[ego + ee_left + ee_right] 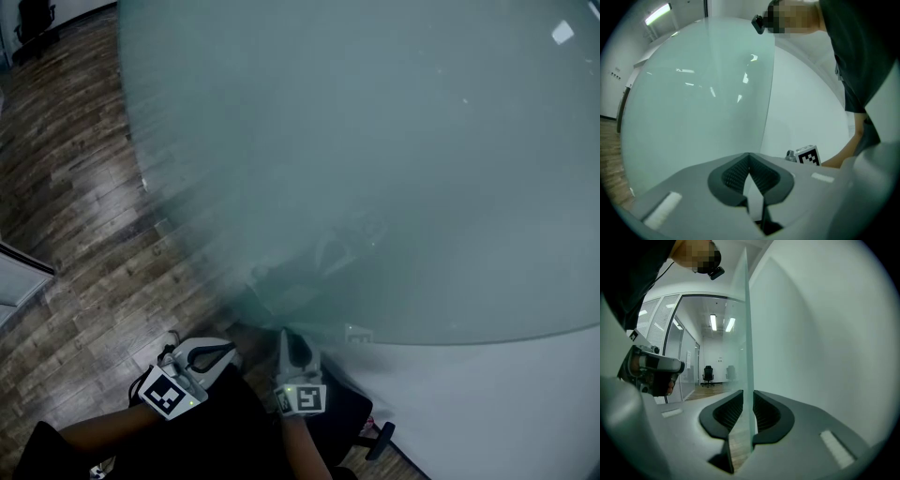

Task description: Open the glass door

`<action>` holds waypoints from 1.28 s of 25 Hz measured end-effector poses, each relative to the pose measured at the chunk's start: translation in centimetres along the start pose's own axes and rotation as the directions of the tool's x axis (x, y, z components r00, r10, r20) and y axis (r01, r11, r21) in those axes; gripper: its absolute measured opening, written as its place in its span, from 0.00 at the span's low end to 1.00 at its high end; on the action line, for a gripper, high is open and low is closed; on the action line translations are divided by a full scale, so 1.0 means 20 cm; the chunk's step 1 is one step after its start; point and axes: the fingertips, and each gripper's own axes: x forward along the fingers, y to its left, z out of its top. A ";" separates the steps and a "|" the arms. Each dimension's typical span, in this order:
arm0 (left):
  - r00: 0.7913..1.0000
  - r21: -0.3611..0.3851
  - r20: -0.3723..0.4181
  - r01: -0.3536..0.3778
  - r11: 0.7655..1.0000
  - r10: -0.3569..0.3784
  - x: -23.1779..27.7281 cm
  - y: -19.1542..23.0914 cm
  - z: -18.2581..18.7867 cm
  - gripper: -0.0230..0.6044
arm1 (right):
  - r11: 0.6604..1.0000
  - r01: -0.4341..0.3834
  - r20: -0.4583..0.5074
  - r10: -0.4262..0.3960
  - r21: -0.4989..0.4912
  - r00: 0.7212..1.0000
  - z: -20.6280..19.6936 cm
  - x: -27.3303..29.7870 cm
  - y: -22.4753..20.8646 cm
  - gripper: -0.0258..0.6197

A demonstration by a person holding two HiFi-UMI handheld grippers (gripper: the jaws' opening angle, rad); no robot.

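On the glass door (375,141) edge, right hand-held gripper (746,399) clamped, left hand-held gripper (749,159) closed, empty.

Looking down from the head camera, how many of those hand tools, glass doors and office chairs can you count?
Hand-held grippers: 2 (left hand-held gripper, right hand-held gripper)
Glass door: 1
Black office chair: 1
Total: 4

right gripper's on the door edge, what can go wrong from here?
1. The right gripper pinches only the thin edge of the glass door; it may slip off when pulled.
2. The left gripper is shut and empty, so nothing backs up that grip.
3. The white wall lies close beside the edge; the gripper might scrape it.
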 end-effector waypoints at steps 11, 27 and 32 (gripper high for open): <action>0.993 -0.043 0.050 -0.102 0.994 0.104 0.09 0.04 0.02 0.04 | 0.995 -0.102 0.025 0.102 0.006 0.995 0.04 0.12 -0.08 0.14; 0.991 -0.013 0.057 -0.120 0.993 0.120 0.16 -0.01 0.04 0.04 | 0.987 -0.158 0.060 0.157 0.016 0.986 0.09 0.18 -0.22 0.14; 0.988 0.018 0.062 -0.142 0.990 0.141 0.18 0.01 0.06 0.04 | 0.986 -0.162 0.074 0.158 0.049 0.985 0.11 0.21 -0.27 0.15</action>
